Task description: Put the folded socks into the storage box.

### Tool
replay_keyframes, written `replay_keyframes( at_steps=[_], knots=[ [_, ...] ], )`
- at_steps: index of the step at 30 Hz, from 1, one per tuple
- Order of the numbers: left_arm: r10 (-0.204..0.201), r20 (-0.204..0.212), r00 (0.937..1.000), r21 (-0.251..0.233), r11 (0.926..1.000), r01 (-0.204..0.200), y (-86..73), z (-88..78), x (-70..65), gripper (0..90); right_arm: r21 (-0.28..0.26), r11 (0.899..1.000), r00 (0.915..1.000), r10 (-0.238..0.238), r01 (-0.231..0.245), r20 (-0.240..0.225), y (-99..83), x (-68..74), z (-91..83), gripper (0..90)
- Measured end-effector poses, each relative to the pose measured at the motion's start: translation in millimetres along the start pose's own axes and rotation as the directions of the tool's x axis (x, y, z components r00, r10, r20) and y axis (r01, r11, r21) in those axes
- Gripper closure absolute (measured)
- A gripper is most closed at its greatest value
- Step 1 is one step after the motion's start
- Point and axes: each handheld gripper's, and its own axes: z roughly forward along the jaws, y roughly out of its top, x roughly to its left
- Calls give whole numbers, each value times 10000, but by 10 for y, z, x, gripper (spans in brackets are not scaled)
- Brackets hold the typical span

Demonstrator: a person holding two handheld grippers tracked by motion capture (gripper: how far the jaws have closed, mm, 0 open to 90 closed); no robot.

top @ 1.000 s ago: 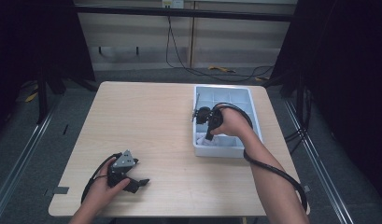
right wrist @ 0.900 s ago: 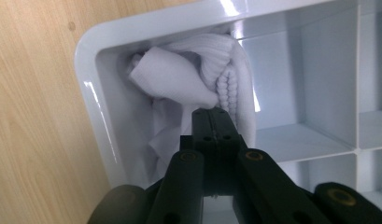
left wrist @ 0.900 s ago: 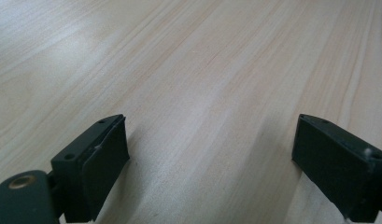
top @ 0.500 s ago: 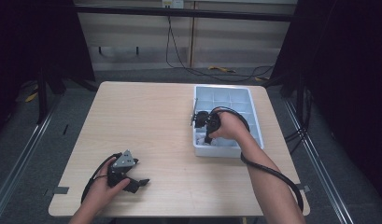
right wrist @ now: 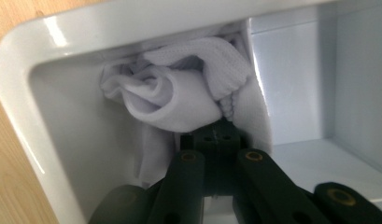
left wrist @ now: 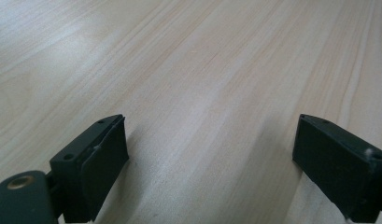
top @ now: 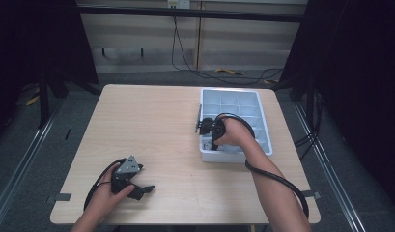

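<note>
Right gripper (right wrist: 220, 133) is down inside the near-left corner compartment of the white divided tray (top: 264, 126), which sits toward the right side of the wooden table (top: 151, 125). In the right gripper view its jaws are drawn fully together and pinch a bunched white sock (right wrist: 179, 100) — the fabric is wadded against the compartment's rounded corner wall, touching both the tray wall and the divider beside it. From the high view, the right hand (top: 233, 137) covers that compartment.

Left gripper (top: 137, 186) rests on the tabletop near the front-left edge, well apart from the tray. Its own view shows the two black jaws spread wide — bare wood grain between them, nothing gripped. Left hand (top: 110, 188) is wrapped around its body.
</note>
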Motion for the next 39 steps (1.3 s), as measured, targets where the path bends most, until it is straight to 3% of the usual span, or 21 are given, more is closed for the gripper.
replay_keyframes(
  at_steps=[4, 13, 15, 21, 28, 39],
  knots=[
    [26, 21, 10000, 26, 10000, -26, 0, 1, 1, 92, -206, 9998, 10000, 27, -29, -67, -24, -10, 16, 900],
    [31, 28, 10000, -2, 10000, -31, 0, 4, 0, 92, -137, 9999, 9999, -88, 89, 64, -25, 12, 1, 900],
    [32, 17, 10000, 22, 10000, -32, 1, 2, -1, 92, -500, 9987, 10000, 68, -70, -54, -67, 4, 2, 900],
    [33, 18, 10000, 25, 10000, -33, 1, 2, 0, 92, -830, 9964, 9998, 134, -146, -152, -124, -7, -59, 900],
    [30, 30, 10000, 7, 10000, -30, 0, 3, 0, 92, -862, 9963, 10000, 57, -59, -33, -148, 33, -209, 891],
    [15, 13, 10000, -20, 10000, -15, 0, 5, -1, 92, -1449, 9893, 9996, 192, -162, 189, -265, 109, -513, 851]
  ],
)
